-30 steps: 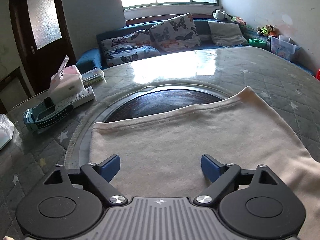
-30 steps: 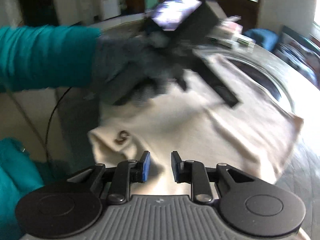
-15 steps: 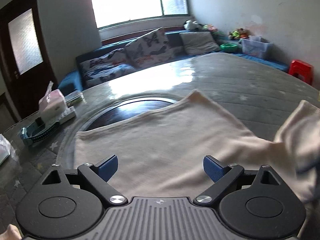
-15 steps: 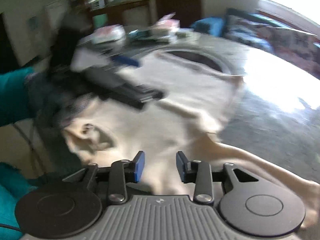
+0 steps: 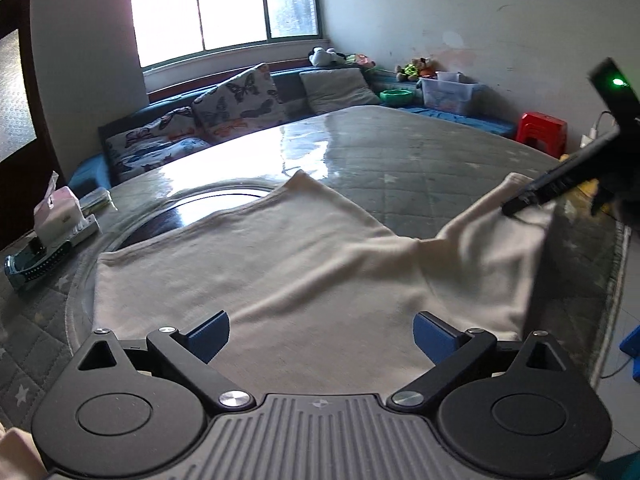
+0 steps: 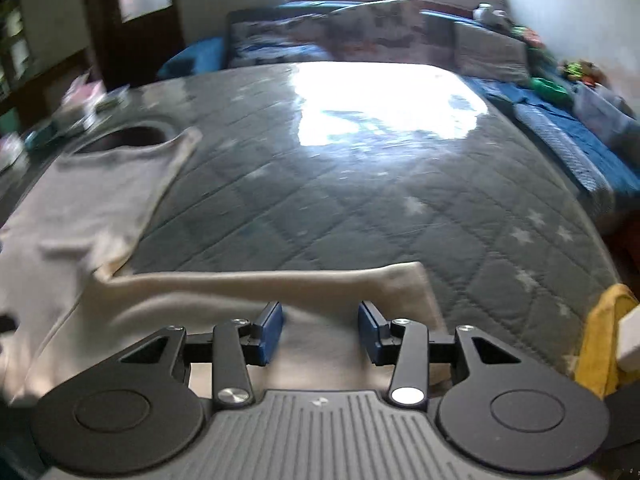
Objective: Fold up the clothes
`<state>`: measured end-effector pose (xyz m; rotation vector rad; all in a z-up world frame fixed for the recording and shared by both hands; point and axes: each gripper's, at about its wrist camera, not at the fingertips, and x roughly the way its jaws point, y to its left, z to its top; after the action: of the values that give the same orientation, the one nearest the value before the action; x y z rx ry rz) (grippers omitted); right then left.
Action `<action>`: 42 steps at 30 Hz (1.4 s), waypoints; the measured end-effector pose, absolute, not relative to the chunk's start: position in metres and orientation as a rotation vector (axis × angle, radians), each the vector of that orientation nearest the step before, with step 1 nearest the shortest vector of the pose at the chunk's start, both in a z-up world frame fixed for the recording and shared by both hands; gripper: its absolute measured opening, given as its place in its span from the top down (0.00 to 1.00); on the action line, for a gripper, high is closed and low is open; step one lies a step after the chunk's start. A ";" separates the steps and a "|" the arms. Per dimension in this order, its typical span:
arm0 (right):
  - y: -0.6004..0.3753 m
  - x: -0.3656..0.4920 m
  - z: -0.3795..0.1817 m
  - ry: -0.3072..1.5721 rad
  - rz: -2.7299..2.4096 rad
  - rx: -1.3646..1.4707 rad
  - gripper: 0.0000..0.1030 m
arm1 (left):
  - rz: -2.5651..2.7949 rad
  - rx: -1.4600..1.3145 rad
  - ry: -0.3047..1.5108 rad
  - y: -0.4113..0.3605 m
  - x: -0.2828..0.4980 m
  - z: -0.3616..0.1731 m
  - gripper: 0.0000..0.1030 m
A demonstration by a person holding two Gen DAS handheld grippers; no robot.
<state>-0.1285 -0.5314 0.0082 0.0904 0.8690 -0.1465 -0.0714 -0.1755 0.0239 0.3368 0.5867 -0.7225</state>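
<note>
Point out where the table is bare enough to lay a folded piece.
Bare: the quilted table past the cream garment, from its sleeve to the sofa. Crowded: the left edge, by the tissue box.

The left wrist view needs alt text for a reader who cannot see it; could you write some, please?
A cream garment lies spread on a grey quilted table, with the open left gripper over its near edge. At right, the right gripper meets a raised sleeve. A sofa sits under the window.
</note>
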 end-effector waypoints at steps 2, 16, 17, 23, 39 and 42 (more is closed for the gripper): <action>-0.540 -0.128 0.007 0.858 -0.178 0.088 0.59 | -0.736 0.338 0.587 -0.174 -0.076 0.024 0.03; -0.544 -0.108 0.006 0.806 -0.233 0.005 0.55 | -0.666 0.290 0.592 -0.154 -0.083 0.029 0.03; -0.543 -0.107 0.006 0.802 -0.232 -0.002 0.55 | -0.647 0.271 0.596 -0.148 -0.081 0.031 0.03; -0.507 -0.105 0.025 0.760 -0.103 -0.039 0.51 | -0.514 0.197 0.592 -0.108 -0.073 0.041 0.02; -0.352 -0.090 0.034 0.753 0.401 -0.238 0.47 | 0.151 0.008 0.654 0.057 0.000 0.042 0.03; -0.340 -0.090 0.031 0.763 0.434 -0.254 0.47 | 0.170 -0.067 0.710 0.086 0.008 0.034 0.13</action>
<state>-0.0902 -0.3395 0.0311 -0.2536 0.7634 0.4338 0.0082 0.0864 0.0344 -0.0674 0.7104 0.1703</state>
